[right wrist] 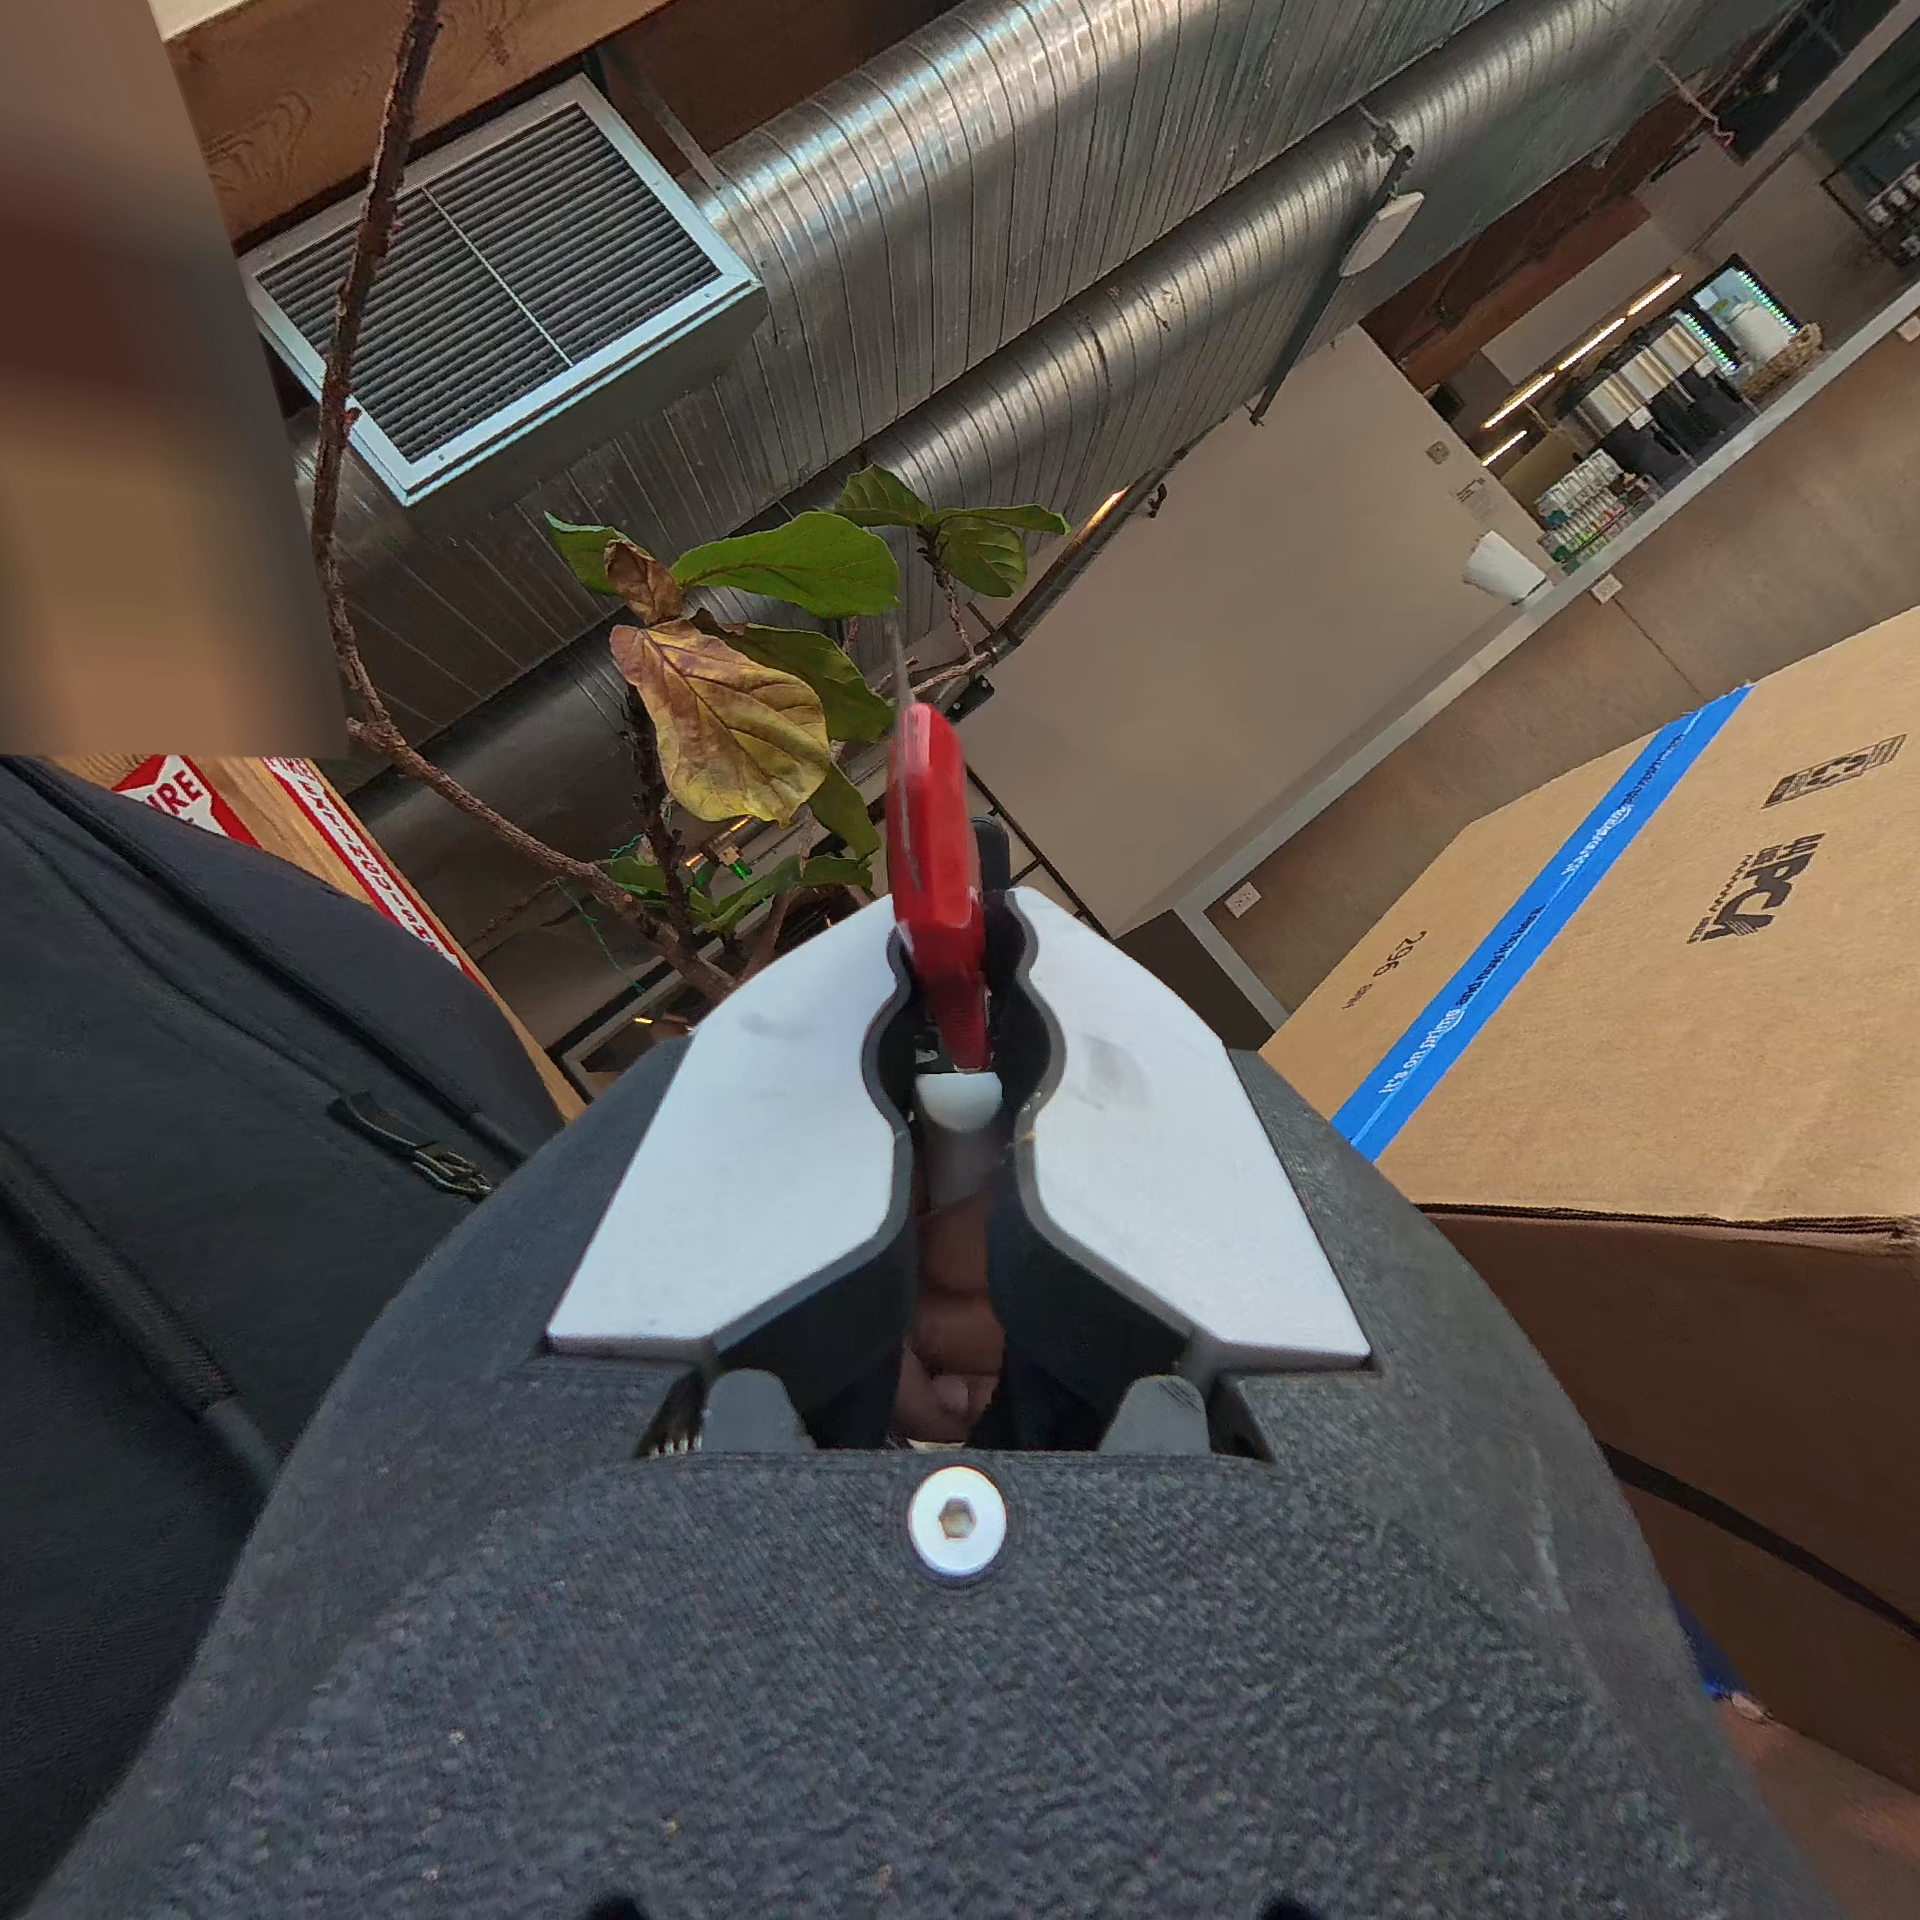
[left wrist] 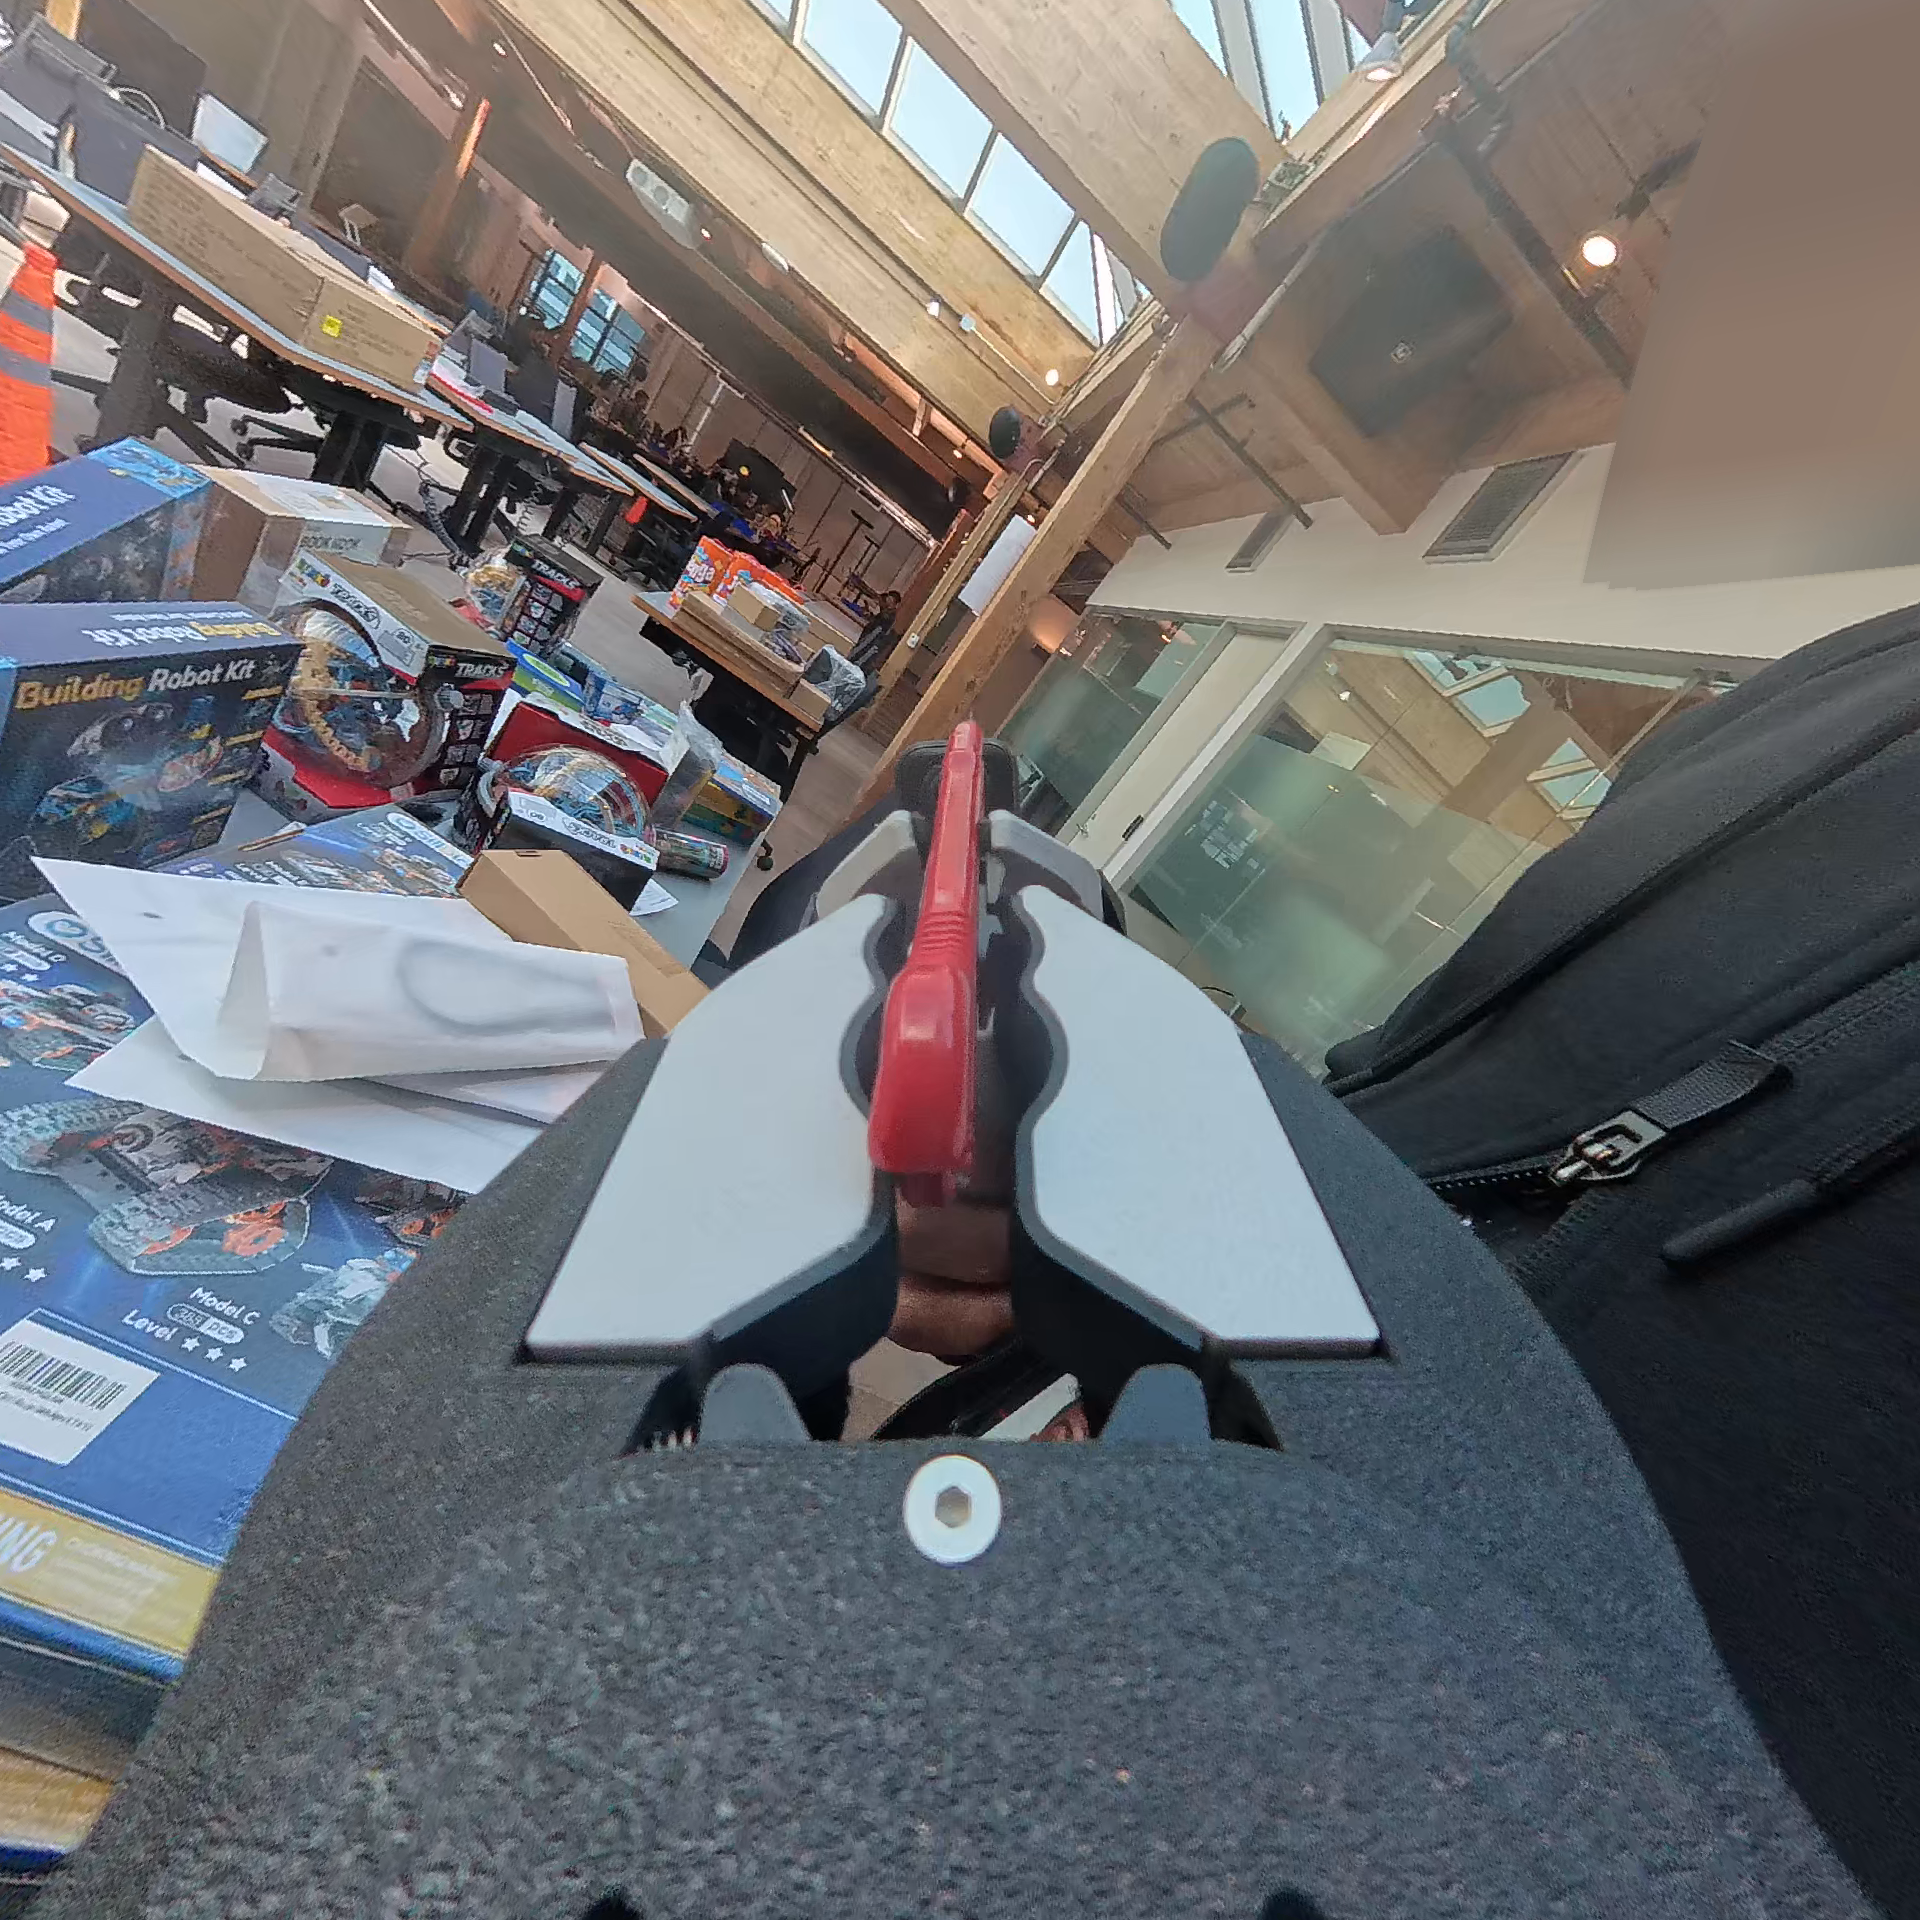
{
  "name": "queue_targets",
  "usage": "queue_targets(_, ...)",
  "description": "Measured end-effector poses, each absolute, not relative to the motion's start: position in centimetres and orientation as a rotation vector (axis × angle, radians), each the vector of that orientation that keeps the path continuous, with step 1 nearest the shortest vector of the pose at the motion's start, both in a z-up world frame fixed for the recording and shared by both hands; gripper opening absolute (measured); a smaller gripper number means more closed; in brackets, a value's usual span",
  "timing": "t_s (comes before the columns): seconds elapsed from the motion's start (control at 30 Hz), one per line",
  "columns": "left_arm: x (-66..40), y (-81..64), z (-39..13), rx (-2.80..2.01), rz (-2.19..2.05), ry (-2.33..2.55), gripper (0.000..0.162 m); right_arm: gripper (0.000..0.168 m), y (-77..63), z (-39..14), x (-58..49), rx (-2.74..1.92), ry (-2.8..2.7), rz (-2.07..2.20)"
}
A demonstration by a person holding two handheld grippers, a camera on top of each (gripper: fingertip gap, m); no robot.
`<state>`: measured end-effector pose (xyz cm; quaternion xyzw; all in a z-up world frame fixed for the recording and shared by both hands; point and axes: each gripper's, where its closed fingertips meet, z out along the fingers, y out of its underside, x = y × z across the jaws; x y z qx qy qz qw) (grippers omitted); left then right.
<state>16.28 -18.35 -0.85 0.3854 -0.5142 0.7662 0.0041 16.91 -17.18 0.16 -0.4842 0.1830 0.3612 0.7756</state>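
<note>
Two tools — left tool [left wrist: 951, 894], right tool [right wrist: 951, 935] — each clamping one red handle [left wrist: 925, 1029].

Grippers [left wrist: 951, 914]: two showing, one per view [right wrist: 956, 935]
Red-handled tools [left wrist: 930, 997]: two, one sitting in each gripper [right wrist: 935, 862]
Large cardboard boxes [right wrist: 1662, 987]: one lying at 3 o'clock
Potted fig plants [right wrist: 769, 665]: one standing at 11 o'clock
</note>
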Motion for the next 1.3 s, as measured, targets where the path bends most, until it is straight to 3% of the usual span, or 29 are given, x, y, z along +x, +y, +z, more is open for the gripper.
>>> queue_targets(0.17, 17.0, -18.4, -1.6, 1.305, 2.353, -1.665, 0.032, 0.010, -16.9, 0.1, 16.8, -1.069, 0.393, 0.741)
queue_targets(0.63, 15.8, -19.2, -1.1, 1.198, 2.347, -1.691, 0.015, 0.010, -17.4, 0.1, 16.2, -1.071, 0.353, 0.766)
queue_targets(0.9, 15.5, -19.4, -1.5, 1.236, 2.291, -1.744, 0.025, 0.010, -17.8, 0.1, 15.6, -1.120, 0.312, 0.680)
queue_targets(1.3, 14.7, -20.0, -1.3, 1.198, 2.276, -1.740, 0.016, 0.010, -18.4, -0.1, 15.2, -1.093, 0.341, 0.724)
